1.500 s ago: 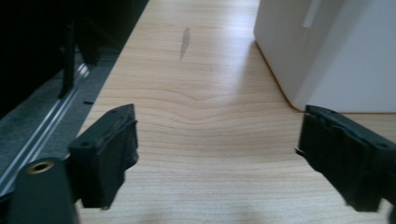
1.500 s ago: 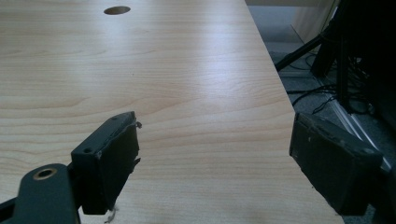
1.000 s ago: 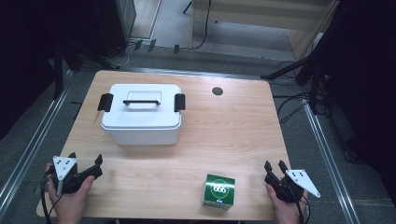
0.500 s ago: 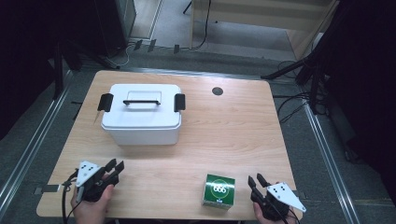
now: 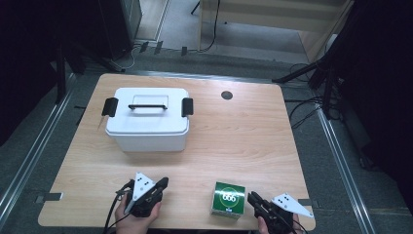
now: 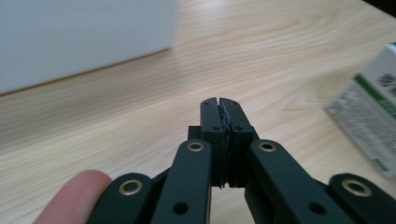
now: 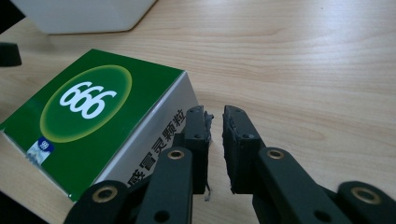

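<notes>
A green and white carton marked 666 lies near the table's front edge, also seen in the right gripper view and at the right edge of the left gripper view. My left gripper rests low over the wood, left of the carton; its jaws have just been closing and now meet with nothing between them. My right gripper sits right beside the carton's right side. Its jaws have just been closing and stand a narrow gap apart, empty.
A white lidded storage box with a black handle and side clips stands at the back left of the wooden table. A small black round hole marks the far edge. Cables and metal rails lie on the floor around.
My left hand slid right along the front edge and its jaws closed. My right hand moved left up to the carton, its jaws narrowing.
</notes>
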Demonstrator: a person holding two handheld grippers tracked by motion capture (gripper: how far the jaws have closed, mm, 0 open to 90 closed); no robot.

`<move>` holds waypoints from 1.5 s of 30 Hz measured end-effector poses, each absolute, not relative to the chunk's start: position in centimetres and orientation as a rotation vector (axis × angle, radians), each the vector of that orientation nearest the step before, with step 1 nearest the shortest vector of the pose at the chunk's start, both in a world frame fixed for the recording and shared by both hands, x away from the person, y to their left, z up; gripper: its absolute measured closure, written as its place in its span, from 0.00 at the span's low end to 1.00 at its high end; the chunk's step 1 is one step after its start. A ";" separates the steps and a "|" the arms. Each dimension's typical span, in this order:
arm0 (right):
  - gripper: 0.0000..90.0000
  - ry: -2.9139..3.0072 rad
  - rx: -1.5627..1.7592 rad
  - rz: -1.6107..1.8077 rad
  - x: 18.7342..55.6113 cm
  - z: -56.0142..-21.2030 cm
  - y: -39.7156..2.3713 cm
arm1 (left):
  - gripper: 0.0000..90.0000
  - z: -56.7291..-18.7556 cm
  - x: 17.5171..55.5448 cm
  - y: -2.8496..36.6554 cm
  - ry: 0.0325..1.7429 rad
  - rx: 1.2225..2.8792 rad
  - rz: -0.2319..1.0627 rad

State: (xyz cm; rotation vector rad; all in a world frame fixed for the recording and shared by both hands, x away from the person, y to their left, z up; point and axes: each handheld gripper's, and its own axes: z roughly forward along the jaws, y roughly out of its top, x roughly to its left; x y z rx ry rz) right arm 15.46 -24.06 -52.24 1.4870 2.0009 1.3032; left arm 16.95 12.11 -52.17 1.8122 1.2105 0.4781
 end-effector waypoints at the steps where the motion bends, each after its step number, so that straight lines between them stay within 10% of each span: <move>1: 0.96 2.018 1.482 1.298 15.5 -52.3 -23.6 | 1.00 -52.1 16.9 11.3 1.187 1.823 0.450; 19: 1.00 2.077 1.497 1.223 16.3 -53.4 -19.7 | 1.00 -52.7 15.8 5.7 1.060 1.925 0.273; 45: 1.00 2.083 1.437 1.293 19.7 -54.0 -12.8 | 1.00 -52.6 18.4 13.5 1.272 1.801 0.422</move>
